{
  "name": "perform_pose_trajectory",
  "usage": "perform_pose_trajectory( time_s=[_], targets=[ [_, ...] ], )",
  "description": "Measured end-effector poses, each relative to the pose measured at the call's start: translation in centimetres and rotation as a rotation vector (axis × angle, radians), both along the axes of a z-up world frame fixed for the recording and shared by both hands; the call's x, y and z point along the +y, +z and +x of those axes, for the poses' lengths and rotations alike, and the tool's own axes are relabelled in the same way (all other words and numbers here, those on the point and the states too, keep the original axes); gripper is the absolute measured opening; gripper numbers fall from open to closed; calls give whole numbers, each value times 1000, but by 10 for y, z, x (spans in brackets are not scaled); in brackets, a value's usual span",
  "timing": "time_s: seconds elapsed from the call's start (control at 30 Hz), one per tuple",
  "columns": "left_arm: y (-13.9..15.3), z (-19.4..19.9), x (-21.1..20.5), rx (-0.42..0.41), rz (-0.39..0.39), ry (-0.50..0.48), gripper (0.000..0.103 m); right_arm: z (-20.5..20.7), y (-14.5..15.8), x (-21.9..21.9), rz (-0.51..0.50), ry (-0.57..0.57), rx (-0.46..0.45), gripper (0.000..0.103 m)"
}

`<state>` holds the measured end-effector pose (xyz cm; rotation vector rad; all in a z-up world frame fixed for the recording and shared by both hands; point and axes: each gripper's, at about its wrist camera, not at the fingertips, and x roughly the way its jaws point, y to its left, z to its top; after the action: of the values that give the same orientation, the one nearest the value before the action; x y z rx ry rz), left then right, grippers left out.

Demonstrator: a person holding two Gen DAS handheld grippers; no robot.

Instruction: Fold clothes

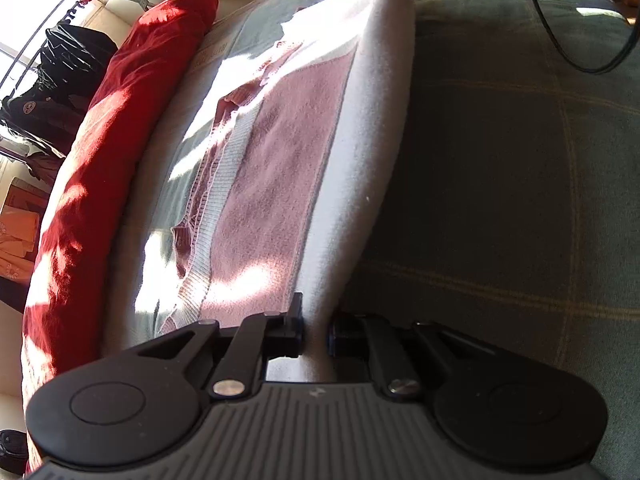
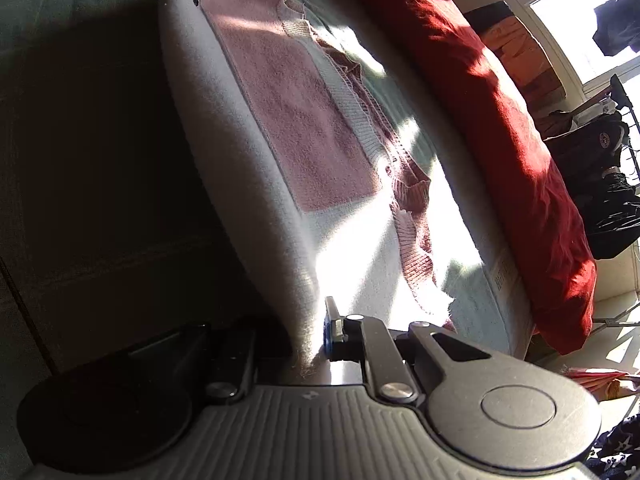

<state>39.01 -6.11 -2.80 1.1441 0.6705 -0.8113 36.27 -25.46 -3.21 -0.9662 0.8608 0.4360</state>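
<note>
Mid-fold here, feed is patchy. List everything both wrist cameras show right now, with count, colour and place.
sweater: one, white with pink panel and pink ribbed trim, spread on the bed, near edge lifted between both grippers
bedcover: one, grey-green with pale check lines, under the sweater
red bedding: one long roll, red, along the bed's far side
hanging clothes: several, black, on a rack by the window
cable: one, black, looping over the bedcover
left gripper: one, black, shut on the sweater edge
right gripper: one, black, shut on the same edge's other end
</note>
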Motion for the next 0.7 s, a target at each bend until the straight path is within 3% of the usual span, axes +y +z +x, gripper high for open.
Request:
perform_pose_trajectory(
  time_s=[0.3, 0.47, 0.6, 0.7],
  targets=[
    [0, -16, 11, 80, 3, -8, 8, -12, 8, 8, 36, -14, 63, 14],
    [-7, -26, 14, 71, 24, -37, 9, -26, 7, 15, 25, 1, 102, 14],
    [-24, -34, 13, -15, 80, -110, 29, -28, 2, 19, -9, 5, 73, 19],
    [-41, -46, 19, -168, 111, -201, 59, -28, -9, 22, -39, 7, 49, 33]
  ],
)
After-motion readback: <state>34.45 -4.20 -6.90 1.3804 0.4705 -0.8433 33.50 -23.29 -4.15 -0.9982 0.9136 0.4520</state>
